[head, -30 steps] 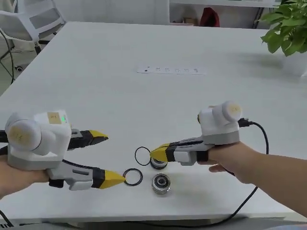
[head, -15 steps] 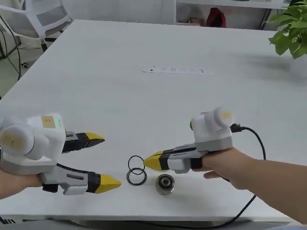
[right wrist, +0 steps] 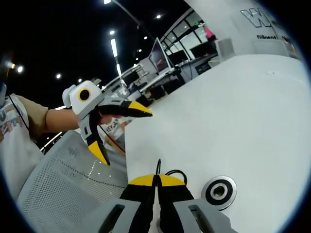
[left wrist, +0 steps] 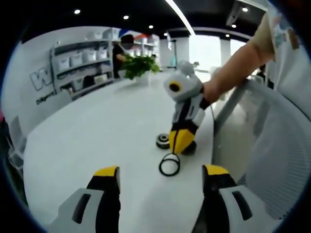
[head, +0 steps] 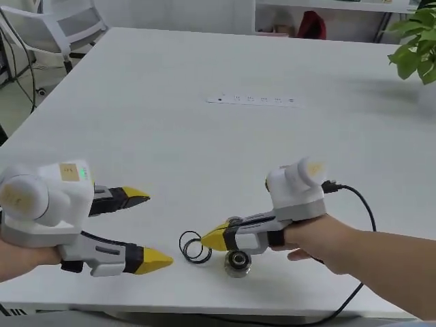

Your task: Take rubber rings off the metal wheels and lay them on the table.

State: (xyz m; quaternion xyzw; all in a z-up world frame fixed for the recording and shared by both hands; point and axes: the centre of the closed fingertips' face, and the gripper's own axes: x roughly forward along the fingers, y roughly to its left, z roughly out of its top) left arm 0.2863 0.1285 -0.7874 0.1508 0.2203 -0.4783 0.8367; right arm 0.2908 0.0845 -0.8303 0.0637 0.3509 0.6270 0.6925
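Down at the lower middle of the head view, the right gripper (head: 210, 240) has its yellow-tipped jaws pressed together, and in the right gripper view a thin black rubber ring (right wrist: 159, 165) comes out from the seam between them, so it seems pinched by its edge. A second ring (head: 188, 242) overlaps it on the white table (head: 204, 150), just left of the jaw tips. One metal wheel (head: 237, 262) sits on the table just below and right of those tips, bare of any ring. Another wheel (head: 234, 220) peeks out behind the gripper, mostly hidden. The left gripper (head: 145, 228), at the lower left, has its jaws spread wide and holding nothing, pointing toward the rings but apart from them. A power strip (head: 249, 100) lies well beyond, at upper centre.
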